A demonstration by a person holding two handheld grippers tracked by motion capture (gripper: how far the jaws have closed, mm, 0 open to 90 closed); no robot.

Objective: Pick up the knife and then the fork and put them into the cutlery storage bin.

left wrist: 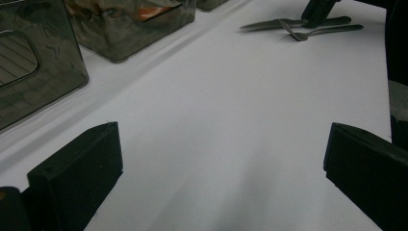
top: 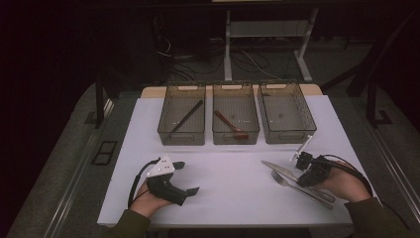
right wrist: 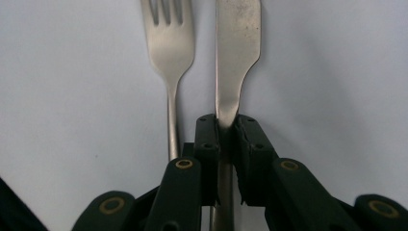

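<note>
Dull steel knife (right wrist: 236,53), broad speckled blade, clamped at its neck by right gripper (right wrist: 226,126); fork (right wrist: 168,43) just beside the jaws; left gripper (left wrist: 221,159) spread wide, nothing between.

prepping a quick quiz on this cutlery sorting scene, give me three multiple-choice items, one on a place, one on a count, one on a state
1. Where does the fork lie?
A. in the left bin
B. on the table beside the knife
C. on the floor

2. How many clear bins stand along the far side of the table?
A. two
B. three
C. five

3. How does the right gripper stand?
A. wide open above the fork
B. shut on nothing
C. closed on the knife

Answers:
1. B, the high view shows the two side by side on the white top.
2. B, three stand in a row.
3. C, the right gripper view shows its jaws pinching the knife.
</note>
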